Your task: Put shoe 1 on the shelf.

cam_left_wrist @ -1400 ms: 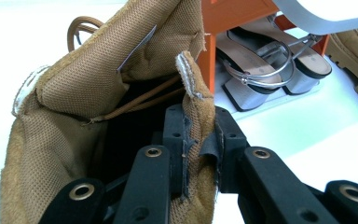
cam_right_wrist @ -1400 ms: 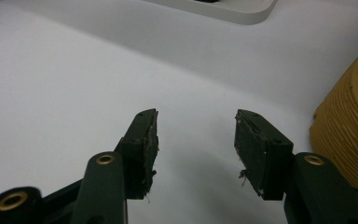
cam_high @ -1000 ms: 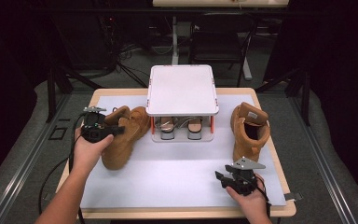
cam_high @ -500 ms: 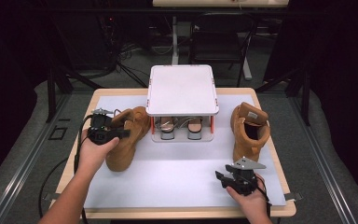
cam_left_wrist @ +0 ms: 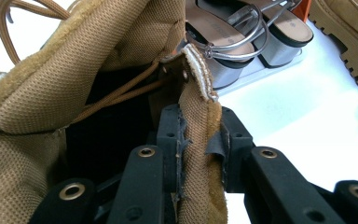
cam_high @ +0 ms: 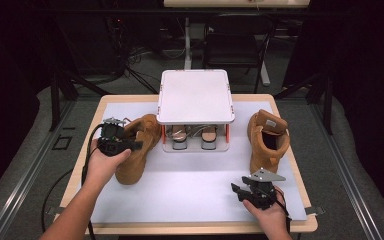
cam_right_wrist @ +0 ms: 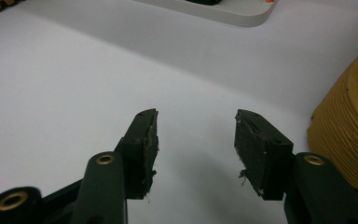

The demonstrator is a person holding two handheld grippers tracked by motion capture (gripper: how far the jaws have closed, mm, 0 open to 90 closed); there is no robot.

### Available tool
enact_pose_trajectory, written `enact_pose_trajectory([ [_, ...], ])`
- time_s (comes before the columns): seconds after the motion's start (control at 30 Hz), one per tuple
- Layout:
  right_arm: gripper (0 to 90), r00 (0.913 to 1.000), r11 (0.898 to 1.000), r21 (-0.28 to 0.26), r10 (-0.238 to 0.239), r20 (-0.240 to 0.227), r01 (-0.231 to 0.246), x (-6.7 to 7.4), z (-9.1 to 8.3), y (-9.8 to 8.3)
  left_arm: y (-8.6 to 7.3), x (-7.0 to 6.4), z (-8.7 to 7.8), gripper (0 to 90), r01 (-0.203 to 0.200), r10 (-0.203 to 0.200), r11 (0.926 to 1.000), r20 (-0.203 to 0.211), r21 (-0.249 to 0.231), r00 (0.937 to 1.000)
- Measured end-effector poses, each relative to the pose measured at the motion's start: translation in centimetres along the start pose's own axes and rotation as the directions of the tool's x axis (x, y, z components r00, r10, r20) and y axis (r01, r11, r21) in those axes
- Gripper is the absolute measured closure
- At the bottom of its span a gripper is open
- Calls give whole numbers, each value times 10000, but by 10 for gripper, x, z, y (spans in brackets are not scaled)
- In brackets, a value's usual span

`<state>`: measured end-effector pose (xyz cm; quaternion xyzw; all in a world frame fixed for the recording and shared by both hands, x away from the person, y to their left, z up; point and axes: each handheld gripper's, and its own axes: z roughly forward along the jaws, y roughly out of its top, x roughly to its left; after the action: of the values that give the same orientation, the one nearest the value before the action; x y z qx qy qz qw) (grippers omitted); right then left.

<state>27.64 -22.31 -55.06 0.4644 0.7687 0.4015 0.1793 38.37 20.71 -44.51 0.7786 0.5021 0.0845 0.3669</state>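
Left gripper (cam_left_wrist: 198,140) grips the collar of my left boot (cam_high: 135,150), jaws on either side of the padded edge; they've just been easing open, pads seem to touch the collar yet. Since a second ago the boot has swung more upright, heel near the rack (cam_high: 195,145). Likely release next. Right gripper (cam_right_wrist: 196,144) idles, jaws apart, empty, beside the right boot (cam_high: 266,142). Rack holds two sandals (cam_high: 195,137) under its white lid.
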Motion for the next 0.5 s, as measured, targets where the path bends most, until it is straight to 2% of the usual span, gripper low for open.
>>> enact_pose_trajectory([
  [0.07,492,10000,10000,21,-6,23,6,0,0,0,1,0,0,717,70,-70,9999,31,89,10000],
  [0.23,492,10000,10000,30,-15,37,15,0,0,0,2,0,0,664,-63,66,9993,-76,360,9999],
  [0.27,492,10000,10000,34,-17,34,17,0,0,0,3,0,-2,653,-121,123,9979,-26,639,9999],
  [0.5,492,10000,10000,28,-2,36,2,0,0,0,6,-4,-7,617,-565,615,9903,-359,1266,9975],
])
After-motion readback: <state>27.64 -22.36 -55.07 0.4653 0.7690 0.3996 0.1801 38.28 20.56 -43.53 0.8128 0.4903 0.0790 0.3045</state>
